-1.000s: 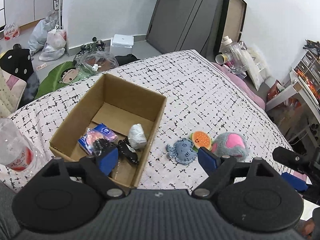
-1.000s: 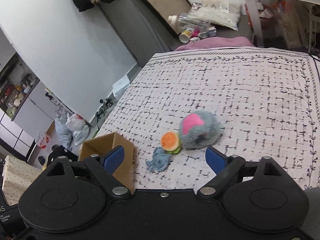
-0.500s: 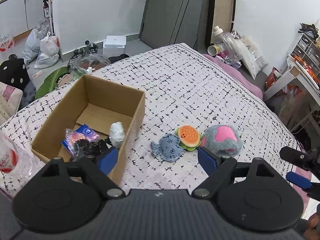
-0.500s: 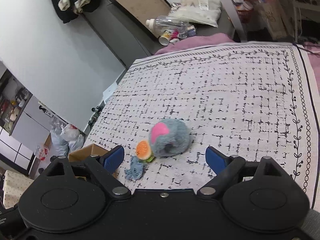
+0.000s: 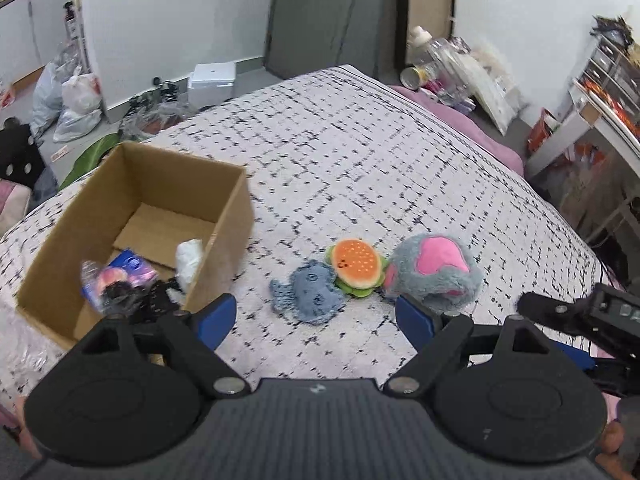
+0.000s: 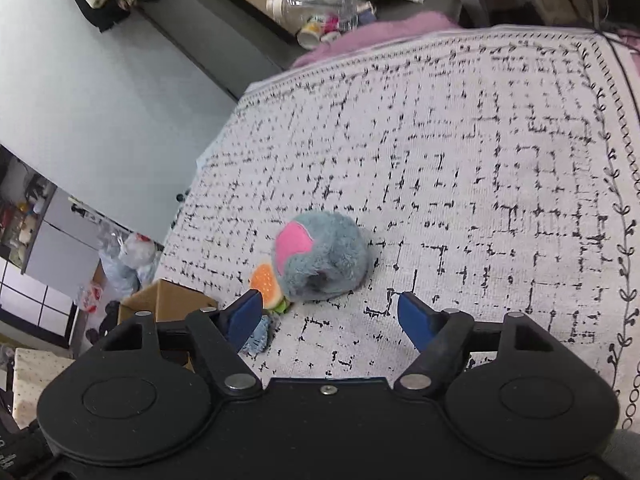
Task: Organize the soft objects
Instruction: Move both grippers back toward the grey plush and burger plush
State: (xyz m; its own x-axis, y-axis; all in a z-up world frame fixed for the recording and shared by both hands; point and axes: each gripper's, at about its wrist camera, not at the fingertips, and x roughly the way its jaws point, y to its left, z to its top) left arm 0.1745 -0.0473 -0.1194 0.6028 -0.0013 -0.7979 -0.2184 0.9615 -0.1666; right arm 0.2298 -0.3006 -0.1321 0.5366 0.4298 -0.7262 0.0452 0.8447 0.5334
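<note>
Three soft toys lie together on the patterned bedspread: a blue octopus plush [image 5: 310, 292], an orange burger plush [image 5: 357, 266] and a grey fluffy plush with pink patches [image 5: 434, 270]. My left gripper [image 5: 316, 316] is open and empty, just short of the octopus. My right gripper [image 6: 330, 314] is open and empty, just short of the grey plush [image 6: 324, 258], with the burger [image 6: 267, 284] and octopus [image 6: 258, 338] by its left finger. The open cardboard box [image 5: 224, 216] to the left holds several small items.
The right gripper's body [image 5: 580, 316] shows at the right edge of the left wrist view. A clear plastic bottle [image 5: 16, 344] lies left of the box. Bags and clutter sit on the floor beyond the bed [image 5: 76, 100]. The bedspread [image 6: 480, 160] stretches far right.
Both grippers have moved closer to the three plush toys; the left has swung right from the box. Both stay open. The toys have not moved.
</note>
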